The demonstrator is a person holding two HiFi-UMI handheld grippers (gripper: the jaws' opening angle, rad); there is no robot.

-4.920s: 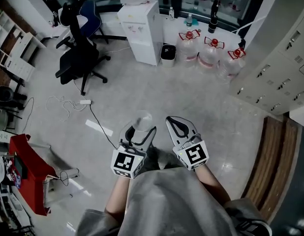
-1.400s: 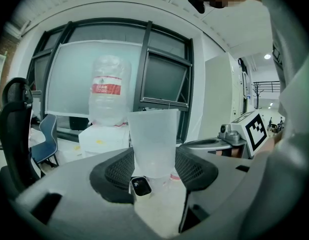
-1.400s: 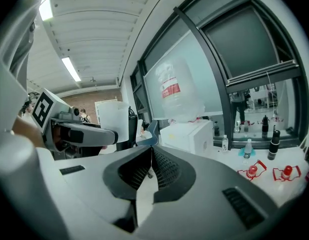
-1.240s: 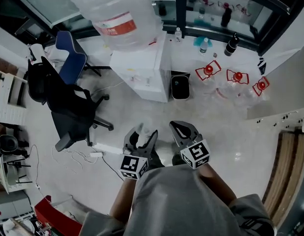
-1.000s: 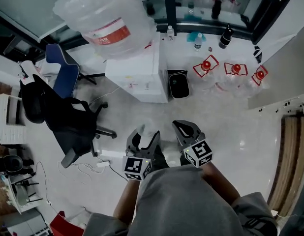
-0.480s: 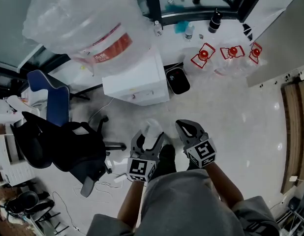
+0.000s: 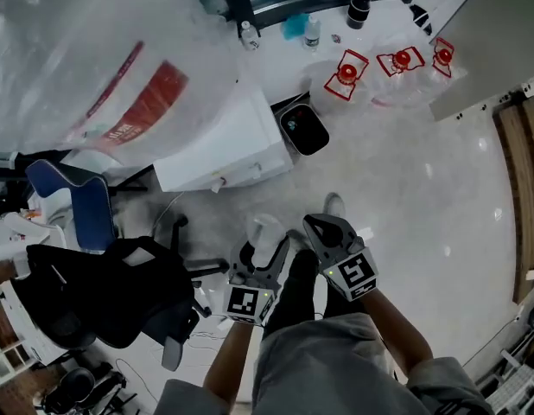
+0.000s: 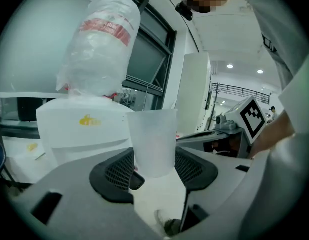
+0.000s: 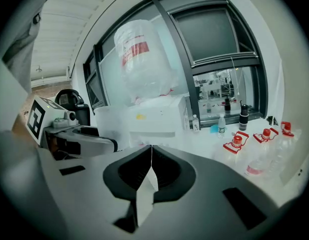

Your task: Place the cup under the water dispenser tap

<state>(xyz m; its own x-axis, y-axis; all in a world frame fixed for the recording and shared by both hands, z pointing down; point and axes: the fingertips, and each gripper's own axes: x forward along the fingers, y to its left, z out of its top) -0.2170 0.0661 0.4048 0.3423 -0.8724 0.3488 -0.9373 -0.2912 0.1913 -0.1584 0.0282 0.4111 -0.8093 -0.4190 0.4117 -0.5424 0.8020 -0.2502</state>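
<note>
A translucent plastic cup (image 8: 153, 141) stands upright between the jaws of my left gripper (image 8: 153, 169), which is shut on it; in the head view the cup (image 7: 265, 233) sits above the left gripper (image 7: 260, 262). The white water dispenser (image 7: 225, 150) with its big upturned bottle (image 7: 85, 67) is just ahead, to the upper left. From the left gripper view the dispenser (image 8: 82, 131) rises behind the cup; its taps are hidden. My right gripper (image 7: 323, 229) is beside the left one, jaws shut with nothing in them (image 9: 151, 156).
A black office chair (image 7: 103, 296) and a blue chair (image 7: 73, 210) stand left of me. A small bin (image 7: 303, 130) sits right of the dispenser, with spare water bottles (image 7: 345, 72) and drink bottles (image 7: 358, 5) beyond. A cable lies on the floor near my feet.
I have come closer to the dispenser, which now looms large at the upper left. Both grippers have sunk and moved forward together, the cup still held in the left one.
</note>
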